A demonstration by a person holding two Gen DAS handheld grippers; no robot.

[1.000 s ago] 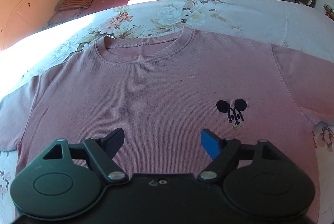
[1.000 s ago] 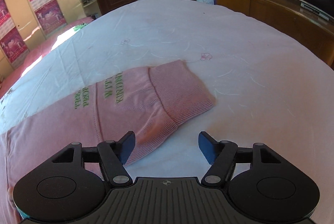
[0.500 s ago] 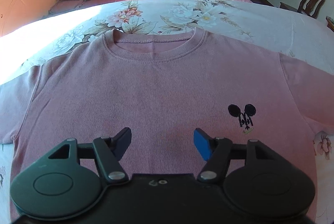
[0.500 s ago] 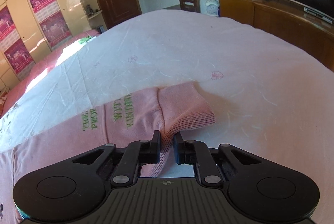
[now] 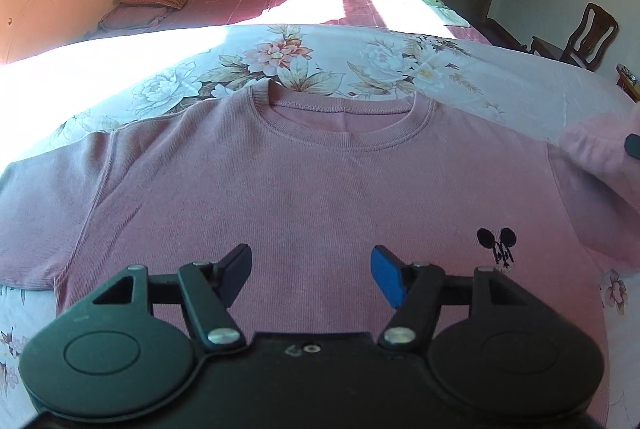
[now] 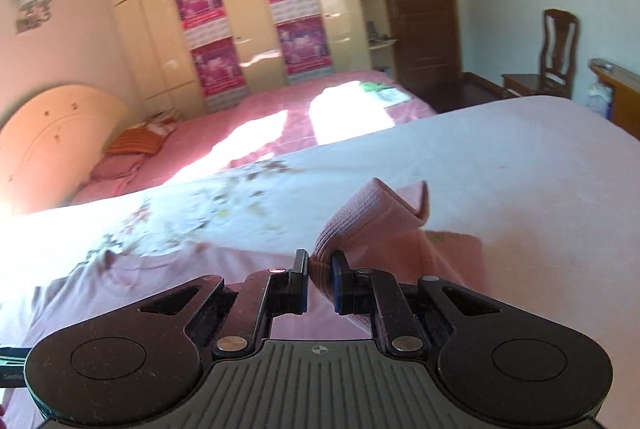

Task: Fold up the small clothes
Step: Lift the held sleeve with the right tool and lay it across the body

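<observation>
Pink sweatshirt (image 5: pixel 320 197) lies front-up on the bed (image 5: pixel 500 85), spread flat across the floral sheet, collar at the far side from the left claw (image 5: pixel 312 275). Left claw hangs over the lower chest of the garment, jaws wide apart, nothing between them; small black mouse-ear print (image 5: pixel 497 243) sits just right of its blue pad. Right claw (image 6: pixel 320 283) is closed on the ribbed cuff (image 6: pixel 372 217) of the sleeve, fabric pinched between both pads and rising ahead of the claw in a loose peak, clear of the sheet. In the left wrist view that same lifted sleeve shows as a pale pink bulge at the far right edge, above the shoulder seam. Other sleeve, to the left of the left claw, lies out flat, untouched. Judgement on progress: early. Body is smoothed and laid out, first sleeve picked up but not yet laid across the chest; no crease made anywhere that I can see. Left to do: bring this sleeve in, then the other one, then fold the body. Hem is hidden under the left claw body, condition unknown.
</observation>
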